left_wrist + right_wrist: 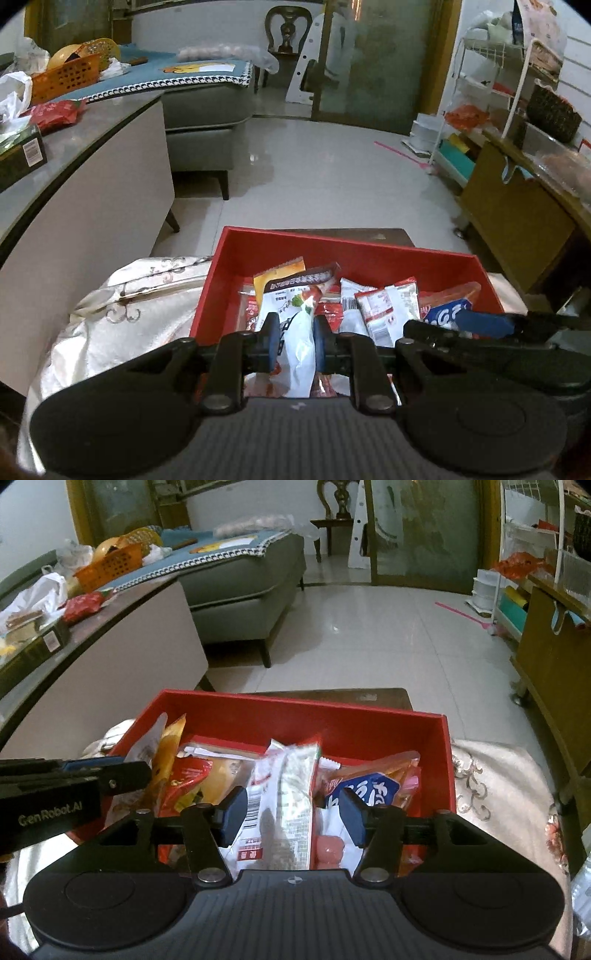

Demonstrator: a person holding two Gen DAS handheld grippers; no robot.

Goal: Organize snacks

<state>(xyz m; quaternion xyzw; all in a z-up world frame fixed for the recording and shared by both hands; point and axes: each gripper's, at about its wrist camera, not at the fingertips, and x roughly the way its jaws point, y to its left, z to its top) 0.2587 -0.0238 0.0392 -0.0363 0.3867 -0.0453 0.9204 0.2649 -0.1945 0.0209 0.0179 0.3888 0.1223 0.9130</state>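
Sorting snacks into the red box (236,258)

We are holding a white snack packet (295,332) clamped in the left gripper (295,341) jaws, its long axis running away over the box's near-left corner; the right gripper (291,814) jaws are standing apart above a silver packet (297,794) lying lengthwise between them, untouched.

We read "GenRobot.AI" in pale letters on the left gripper (110,775), left of our right claw. The print on the snack packets (291,794) stays illegible.
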